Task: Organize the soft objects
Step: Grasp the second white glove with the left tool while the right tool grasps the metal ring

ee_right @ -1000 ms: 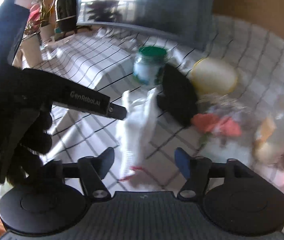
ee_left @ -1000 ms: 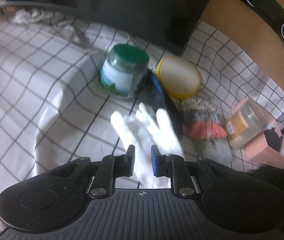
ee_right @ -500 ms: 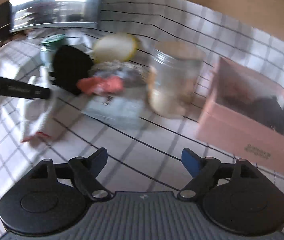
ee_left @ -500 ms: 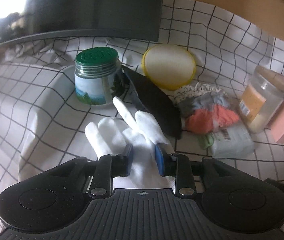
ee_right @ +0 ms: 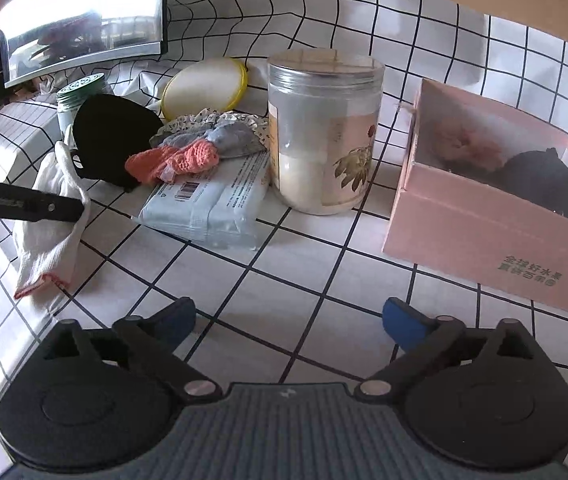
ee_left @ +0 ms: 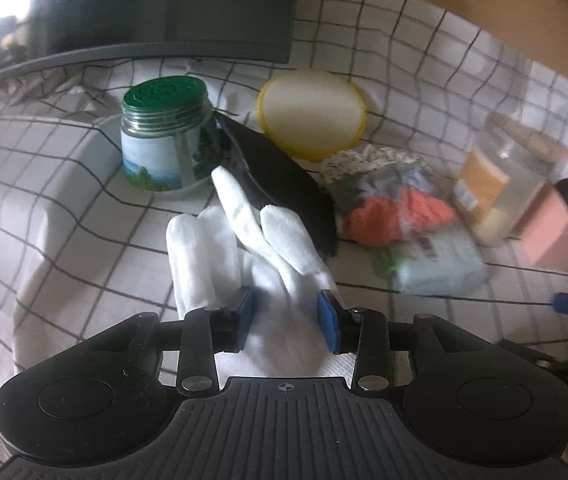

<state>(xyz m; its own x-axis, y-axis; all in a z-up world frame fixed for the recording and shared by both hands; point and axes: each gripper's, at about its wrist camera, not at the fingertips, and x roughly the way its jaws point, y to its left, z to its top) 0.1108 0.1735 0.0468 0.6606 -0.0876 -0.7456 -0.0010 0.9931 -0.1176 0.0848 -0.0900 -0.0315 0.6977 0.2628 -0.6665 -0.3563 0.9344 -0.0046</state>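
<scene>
left gripper (ee_left: 287, 315): jaws opening, pads now apart around white glove (ee_left: 244, 240) | right gripper (ee_right: 288, 316): jaws opening wide, swung from glove toward pink box (ee_right: 483, 224)

A white tablecloth (ee_right: 303, 264) carries a black grid. The glove (ee_left: 244, 240) is white with a red-edged cuff. The jar (ee_left: 166, 136) at far left has a green lid; the round pad (ee_left: 309, 114) is cream, rimmed yellow. The box (ee_right: 495, 236) at right is pink.
</scene>
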